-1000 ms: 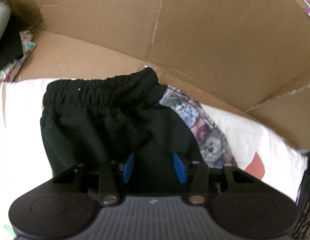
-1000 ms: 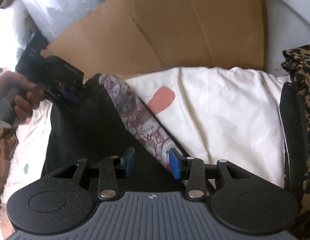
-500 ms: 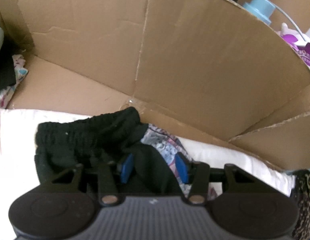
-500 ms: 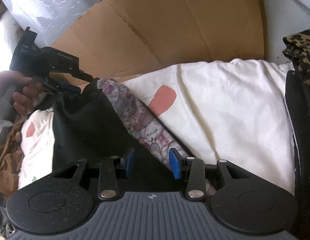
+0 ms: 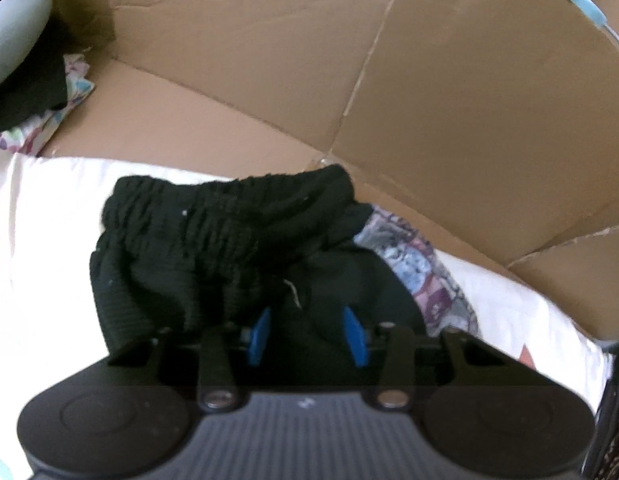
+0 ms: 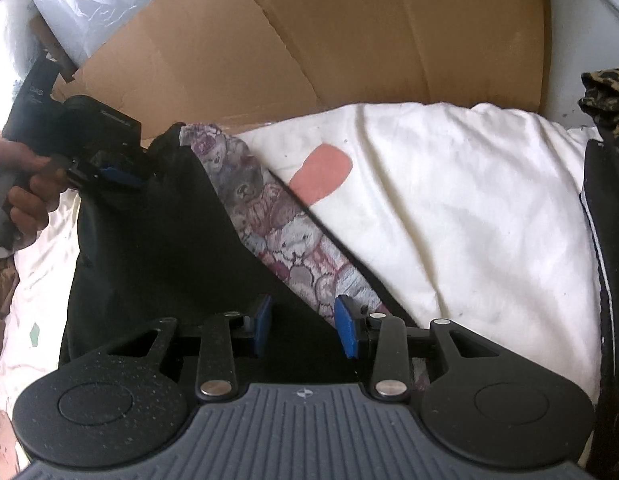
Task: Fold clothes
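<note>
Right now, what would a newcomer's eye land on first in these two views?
The black garment, stretched across the white bedding between both grippers, dominates. Its bear-print lining shows along the edge, running diagonally toward the right gripper. Behind stands a wall of brown cardboard, and the left gripper holds the garment's far end near it.

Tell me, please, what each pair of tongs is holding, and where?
Both appear to grip the black shorts: left tongs near the elastic waistband, right tongs at the opposite end.
</note>
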A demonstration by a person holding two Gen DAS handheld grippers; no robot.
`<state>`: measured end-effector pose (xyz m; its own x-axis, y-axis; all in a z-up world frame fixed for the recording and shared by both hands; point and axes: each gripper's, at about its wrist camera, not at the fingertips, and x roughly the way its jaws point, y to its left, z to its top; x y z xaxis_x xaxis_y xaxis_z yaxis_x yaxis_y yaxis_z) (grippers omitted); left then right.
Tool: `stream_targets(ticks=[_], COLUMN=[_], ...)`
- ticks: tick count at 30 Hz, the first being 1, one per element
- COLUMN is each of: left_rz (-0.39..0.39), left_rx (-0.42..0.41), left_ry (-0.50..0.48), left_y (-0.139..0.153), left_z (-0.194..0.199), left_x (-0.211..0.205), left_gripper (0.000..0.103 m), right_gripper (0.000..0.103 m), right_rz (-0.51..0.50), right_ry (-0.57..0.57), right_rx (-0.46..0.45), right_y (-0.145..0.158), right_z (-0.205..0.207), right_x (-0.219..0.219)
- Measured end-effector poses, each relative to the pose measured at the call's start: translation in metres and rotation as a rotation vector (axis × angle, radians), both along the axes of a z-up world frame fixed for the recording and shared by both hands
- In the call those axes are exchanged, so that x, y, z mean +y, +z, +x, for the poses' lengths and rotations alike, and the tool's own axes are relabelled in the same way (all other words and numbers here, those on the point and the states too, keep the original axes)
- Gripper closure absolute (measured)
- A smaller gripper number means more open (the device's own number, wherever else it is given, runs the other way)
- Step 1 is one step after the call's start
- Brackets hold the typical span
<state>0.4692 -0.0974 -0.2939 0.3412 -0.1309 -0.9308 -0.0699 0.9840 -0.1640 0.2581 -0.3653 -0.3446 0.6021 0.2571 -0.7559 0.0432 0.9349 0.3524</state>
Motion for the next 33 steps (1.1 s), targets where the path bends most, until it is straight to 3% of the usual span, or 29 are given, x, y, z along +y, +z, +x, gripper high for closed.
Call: stream_targets(ticks=[8,14,17,19,21,33], left_rz=[0.002,0.06,0.113,0.145,0.129,0.046], left_rx=[0.034,0.098,0.114,0.118,0.115,-0.025], left_ry=[0.01,0.011,0.003,0.004,0.013,-0.05], left_y=[-0.006,-0.014,-0.016,-0.016,-0.012,0.055], left_z=[0.003,0.01,0.012,0.012,0.01,0.025], left_x=[0.004,-0.009,-0.017,-0.02,-0.018,-0.037], left_gripper=[0.058,0.056,0.065,0.086,0.099,0.1], right_gripper=[0.063,0.064,0.08,0.089,0.097,0.101], right_rz=[-0.037,-0.093,-0.122,-0.121,-0.101,-0.084], right_ry=[0.061,0.131,0.166,0.173,0.164,0.107], right_rx=[0.014,0.001,-0.006,-0.01,-0.017,-0.105], right_y=[-0.005,-0.005,-0.005,-0.005,-0.003,0.023], right_z=[-0.008,-0.011,-0.013,-0.015,-0.018,-0.038], right_x=[0.005,0.01,0.013,0.011,0.007,0.0])
